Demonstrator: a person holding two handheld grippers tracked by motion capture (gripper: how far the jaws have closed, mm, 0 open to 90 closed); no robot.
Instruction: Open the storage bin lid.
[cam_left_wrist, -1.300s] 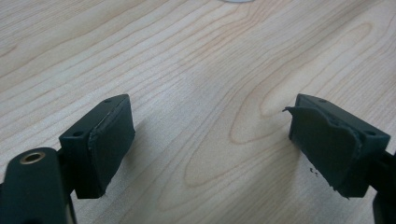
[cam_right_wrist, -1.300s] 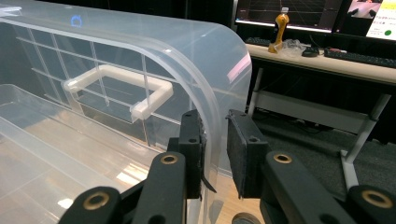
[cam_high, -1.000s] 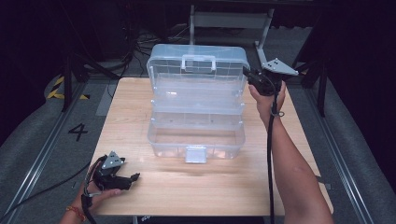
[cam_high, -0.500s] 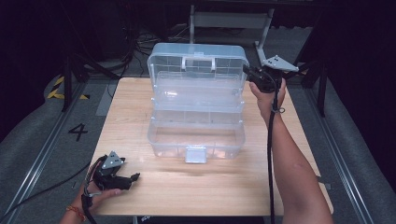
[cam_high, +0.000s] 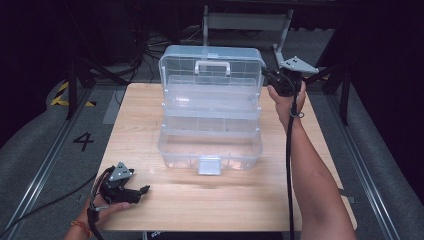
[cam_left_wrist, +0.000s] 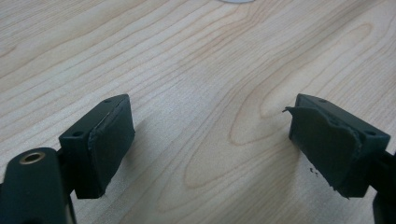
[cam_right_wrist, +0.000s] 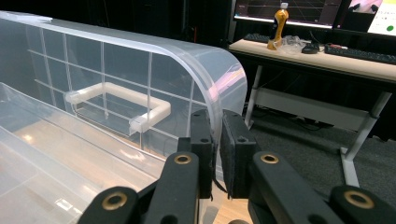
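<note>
Right gripper (cam_right_wrist: 217, 154) pinched shut on clear toolbox lid (cam_high: 210, 62) edge, jaws just closing; swing lid slowly along hinge arc, left gripper (cam_high: 131, 191) idle, wide open on table (cam_high: 320, 165).

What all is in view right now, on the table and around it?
Clear plastic tiered storage box: one, transparent, open at the table's centre, its lid upright at the far side.
White carry handle: one, on the lid.
Wooden table: one, light wood.
Orange bottle: one, on a desk beyond the table.
Keyboard: one, dark, on the same desk.
Left gripper: one, black, near left corner of the table, fingers apart over bare wood.
Right gripper: one, black, fingers clamped on the lid's right edge, having just closed.
</note>
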